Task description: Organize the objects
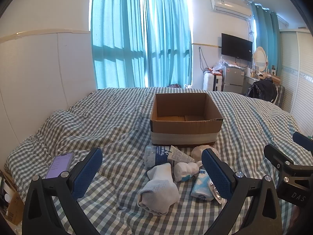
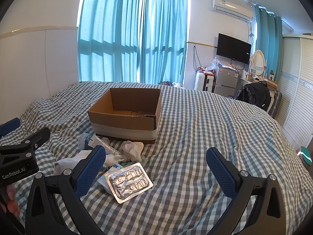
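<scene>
Both of my grippers hover with fingers spread wide, holding nothing. Nearest, between the fingers of my left gripper (image 1: 151,168), a white sock (image 1: 159,191) lies on the checked bedspread (image 1: 109,121), its long axis running away from me. My right gripper (image 2: 156,168) frames bare bedding; the foil blister pack (image 2: 129,182) lies toward its left finger. I judge the left gripper nearer the pile. Beyond the sock lie a tissue packet (image 1: 201,186), a tube (image 1: 181,153) and a water bottle (image 1: 154,154). Farthest, the open cardboard box (image 1: 185,125) looks empty.
</scene>
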{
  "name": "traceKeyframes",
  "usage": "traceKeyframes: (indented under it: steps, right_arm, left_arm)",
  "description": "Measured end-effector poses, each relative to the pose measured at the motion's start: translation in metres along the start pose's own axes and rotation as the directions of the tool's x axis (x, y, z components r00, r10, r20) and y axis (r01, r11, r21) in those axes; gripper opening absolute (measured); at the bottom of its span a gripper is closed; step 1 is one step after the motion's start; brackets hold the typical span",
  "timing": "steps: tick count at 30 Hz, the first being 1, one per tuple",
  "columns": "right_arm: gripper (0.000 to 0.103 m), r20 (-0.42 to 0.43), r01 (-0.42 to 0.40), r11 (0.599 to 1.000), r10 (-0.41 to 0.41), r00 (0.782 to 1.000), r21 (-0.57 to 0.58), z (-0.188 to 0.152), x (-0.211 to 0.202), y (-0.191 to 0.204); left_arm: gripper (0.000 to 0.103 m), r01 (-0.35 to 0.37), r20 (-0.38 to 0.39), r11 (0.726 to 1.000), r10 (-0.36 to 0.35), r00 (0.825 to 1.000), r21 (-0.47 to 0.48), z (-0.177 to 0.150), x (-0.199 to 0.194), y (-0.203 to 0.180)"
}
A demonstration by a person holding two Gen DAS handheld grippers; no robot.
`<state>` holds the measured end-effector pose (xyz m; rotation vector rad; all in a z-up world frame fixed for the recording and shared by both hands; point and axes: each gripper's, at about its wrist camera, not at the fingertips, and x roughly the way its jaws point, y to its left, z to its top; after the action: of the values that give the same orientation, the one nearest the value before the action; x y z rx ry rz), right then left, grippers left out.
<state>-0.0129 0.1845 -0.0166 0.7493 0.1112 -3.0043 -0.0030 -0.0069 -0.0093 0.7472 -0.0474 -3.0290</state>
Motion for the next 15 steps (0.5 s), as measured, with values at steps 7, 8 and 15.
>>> traceKeyframes:
  steps: [7,8,15]
  right_arm:
    - [0.103,-0.007,-0.001,1.000,0.001,1.000,0.000,-0.0021,0.0015,0.0007]
    - [0.103,-0.007,-0.002,1.000,0.002,1.000,0.001,-0.0019,0.0015,0.0008]
    - [0.103,-0.013,-0.007,1.000,0.007,1.000,-0.001,-0.0044,0.0034,0.0020]
  left_arm:
    - [0.103,-0.001,-0.011,1.000,0.001,1.000,0.002,-0.0027,0.0022,0.0004]
    - [0.103,-0.001,-0.012,1.000,0.001,1.000,0.002,-0.0029,0.0027,0.0008]
    - [0.103,-0.005,-0.020,1.000,0.005,1.000,-0.006,-0.0034,0.0032,0.0027]
